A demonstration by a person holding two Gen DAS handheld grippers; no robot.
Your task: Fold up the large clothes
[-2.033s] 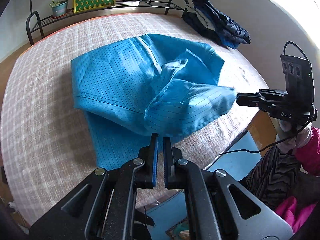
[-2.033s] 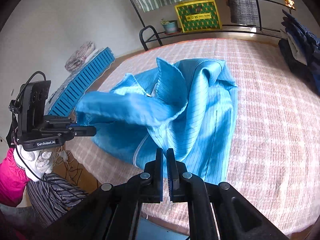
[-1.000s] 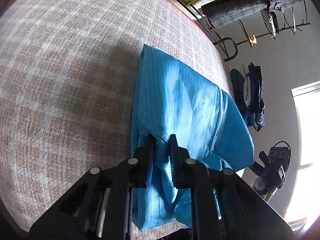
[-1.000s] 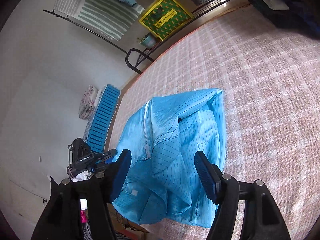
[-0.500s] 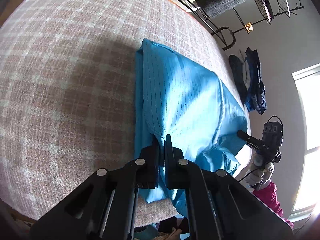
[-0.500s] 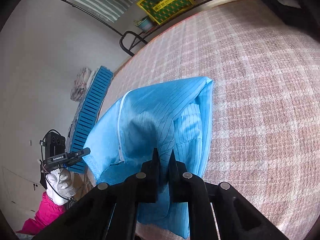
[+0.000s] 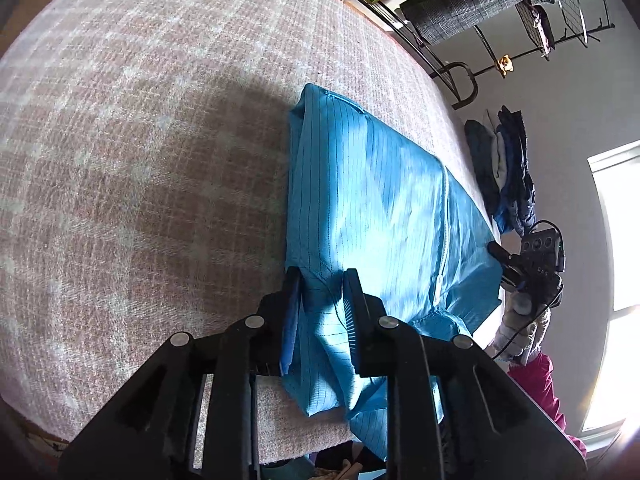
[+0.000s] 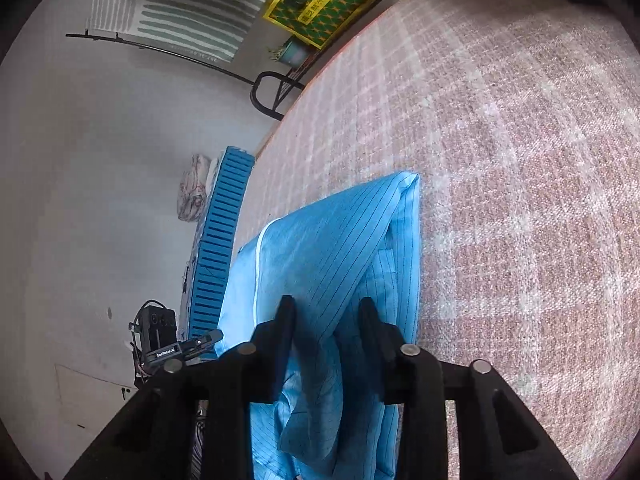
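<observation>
Both grippers, left gripper (image 7: 320, 280) and right gripper (image 8: 326, 306), have just eased their fingers narrowly apart, releasing the folded blue striped garment (image 7: 372, 204) on the bed (image 7: 140, 160); next, regrasp for another fold.

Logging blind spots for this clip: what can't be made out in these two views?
- Left wrist view: the blue garment's near end runs behind the left gripper and past the bed edge.
- Right wrist view: the garment's lower part is cut off by the right gripper and the frame bottom.
- Both views: whether either gripper's pads press the cloth between them.
- The yellow-green box's print is too small.
</observation>
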